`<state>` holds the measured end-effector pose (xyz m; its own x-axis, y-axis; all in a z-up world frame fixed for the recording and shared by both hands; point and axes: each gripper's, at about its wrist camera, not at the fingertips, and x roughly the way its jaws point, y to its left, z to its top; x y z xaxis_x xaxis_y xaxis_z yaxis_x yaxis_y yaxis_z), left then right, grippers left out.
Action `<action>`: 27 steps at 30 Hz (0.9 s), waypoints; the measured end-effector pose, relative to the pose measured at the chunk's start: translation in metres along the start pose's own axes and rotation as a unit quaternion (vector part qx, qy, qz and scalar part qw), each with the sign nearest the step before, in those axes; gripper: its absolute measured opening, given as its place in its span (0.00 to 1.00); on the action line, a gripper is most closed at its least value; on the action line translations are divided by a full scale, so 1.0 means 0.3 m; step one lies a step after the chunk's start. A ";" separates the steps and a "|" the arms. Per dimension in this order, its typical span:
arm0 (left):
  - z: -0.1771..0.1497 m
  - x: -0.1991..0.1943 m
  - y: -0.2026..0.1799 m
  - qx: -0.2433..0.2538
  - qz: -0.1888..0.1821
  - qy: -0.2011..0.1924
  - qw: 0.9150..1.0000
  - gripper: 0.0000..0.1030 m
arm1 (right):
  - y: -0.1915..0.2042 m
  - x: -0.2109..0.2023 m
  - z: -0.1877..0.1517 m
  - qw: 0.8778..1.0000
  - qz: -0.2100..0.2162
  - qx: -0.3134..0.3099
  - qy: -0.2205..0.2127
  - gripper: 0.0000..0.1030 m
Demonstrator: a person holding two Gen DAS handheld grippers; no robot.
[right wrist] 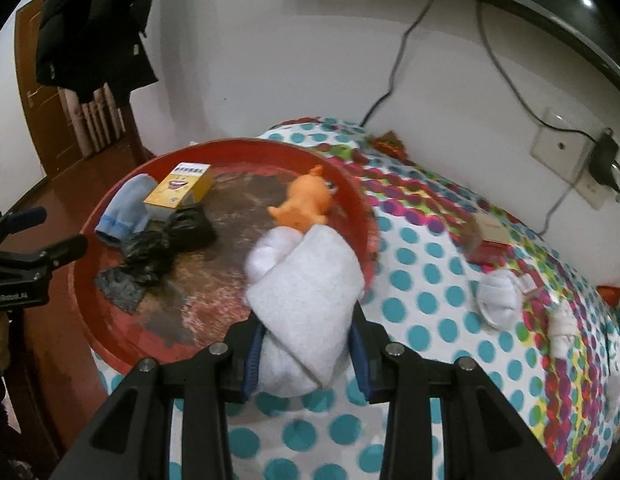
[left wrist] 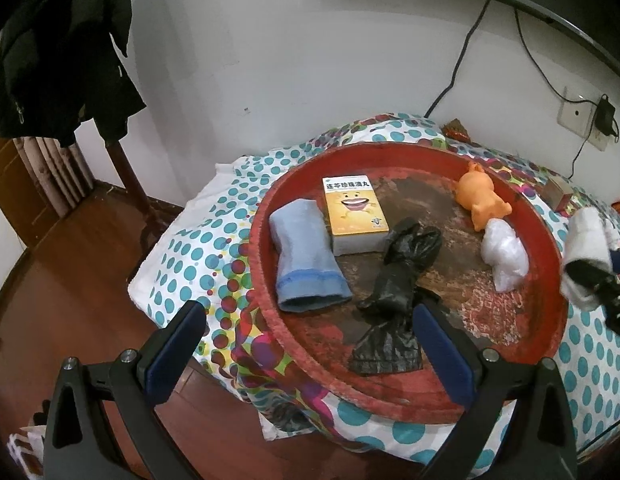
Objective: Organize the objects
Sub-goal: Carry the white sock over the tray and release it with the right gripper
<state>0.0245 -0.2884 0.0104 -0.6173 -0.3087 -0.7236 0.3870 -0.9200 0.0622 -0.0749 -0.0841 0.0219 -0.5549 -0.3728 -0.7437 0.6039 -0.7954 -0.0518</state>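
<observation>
A round red tray (left wrist: 548, 276) (right wrist: 360, 200) sits on a polka-dot cloth. In it lie a blue sock (left wrist: 304, 256) (right wrist: 124, 208), a yellow box (left wrist: 354, 210) (right wrist: 182, 186), a black plastic bag (left wrist: 394, 292) (right wrist: 162, 246), an orange toy pig (left wrist: 480, 200) (right wrist: 304, 200) and a crumpled clear bag (left wrist: 504, 254). My right gripper (right wrist: 306, 354) is shut on a white rolled sock (right wrist: 310, 304) (left wrist: 586, 248) and holds it over the tray's right rim. My left gripper (left wrist: 306, 350) is open and empty above the tray's near edge.
On the cloth right of the tray lie a small red and tan box (right wrist: 488, 236), a white sock ball (right wrist: 498, 298) and another white bundle (right wrist: 564, 330). A wall socket with a charger (right wrist: 606, 160) and cables sit behind. A dark coat (left wrist: 58, 52) hangs left.
</observation>
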 end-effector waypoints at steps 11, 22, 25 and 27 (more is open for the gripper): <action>0.002 0.011 0.037 -0.013 0.004 0.003 1.000 1.00 | 0.143 0.111 0.014 0.999 0.022 -0.029 0.022 0.36; 0.002 0.028 0.029 -0.013 0.000 0.009 1.000 1.00 | 0.202 0.194 0.019 0.998 0.026 -0.042 0.041 0.37; 0.002 0.027 0.024 -0.011 0.001 0.006 1.000 1.00 | 0.212 0.201 0.016 0.998 0.025 -0.048 0.043 0.38; 0.003 0.032 0.023 -0.013 -0.001 0.007 1.000 1.00 | 0.212 0.198 0.014 0.998 0.027 -0.048 0.042 0.38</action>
<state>0.0207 -0.2979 0.0045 -0.6089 -0.3025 -0.7333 0.4025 -0.9144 0.0430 -0.0719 -0.1589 -0.0228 -0.4733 -0.3693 -0.7997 0.6851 -0.7250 -0.0707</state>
